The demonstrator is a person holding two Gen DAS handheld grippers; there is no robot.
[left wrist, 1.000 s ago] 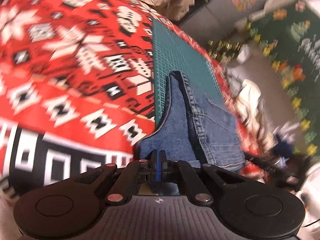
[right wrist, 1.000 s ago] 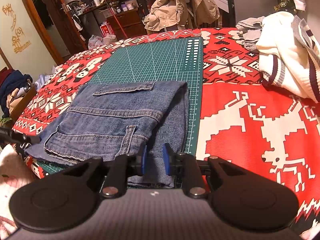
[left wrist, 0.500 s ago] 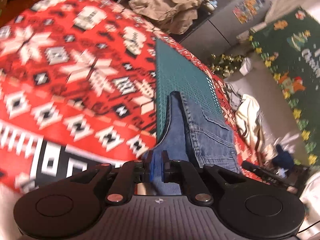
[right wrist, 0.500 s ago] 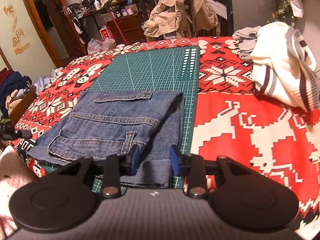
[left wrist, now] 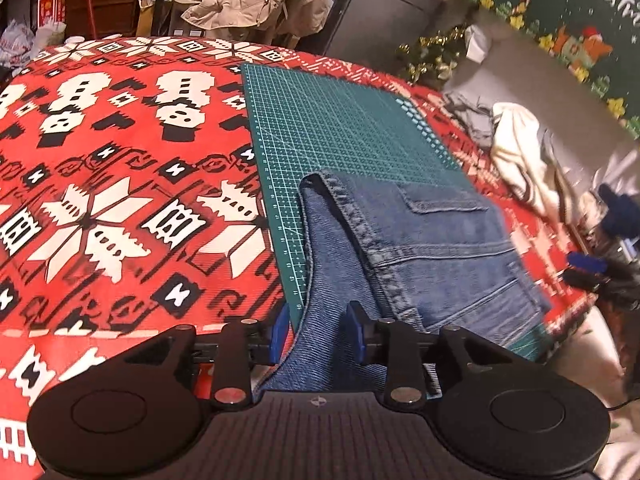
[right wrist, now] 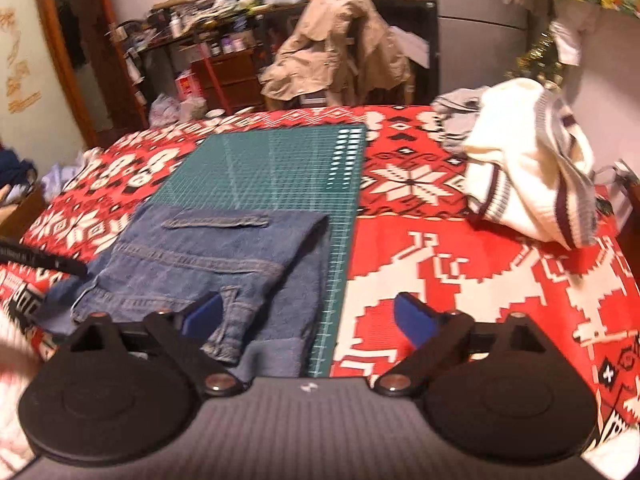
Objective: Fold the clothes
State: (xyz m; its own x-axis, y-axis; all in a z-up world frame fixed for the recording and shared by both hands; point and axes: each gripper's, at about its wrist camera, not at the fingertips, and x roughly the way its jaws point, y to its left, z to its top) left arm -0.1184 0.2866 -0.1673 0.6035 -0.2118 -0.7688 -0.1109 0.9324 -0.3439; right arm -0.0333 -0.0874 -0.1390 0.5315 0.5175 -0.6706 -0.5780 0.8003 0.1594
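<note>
Folded blue jeans (left wrist: 420,248) lie on a green cutting mat (left wrist: 344,128) atop the red patterned blanket. My left gripper (left wrist: 319,332) is at the near left corner of the denim. Its jaws are opening, and a flap of denim lies between the blue pads (left wrist: 356,332) without being pinched. In the right wrist view the jeans (right wrist: 208,248) lie on the near part of the mat (right wrist: 280,168). My right gripper (right wrist: 308,316) hovers over their near right corner. Its jaws are opening wide, one pad (right wrist: 202,316) over the denim and the other over the blanket.
A white striped sweater (right wrist: 528,176) and a grey garment (right wrist: 456,120) are heaped on the blanket (right wrist: 480,280) at the far right. A beige jacket (right wrist: 340,40) hangs on a chair beyond the far edge, before cluttered shelves.
Both grippers have let go of the denim: the left jaws parted a little and the right jaws spread wide. The left gripper rolled and shifted sideways. The right one lifted slightly.
</note>
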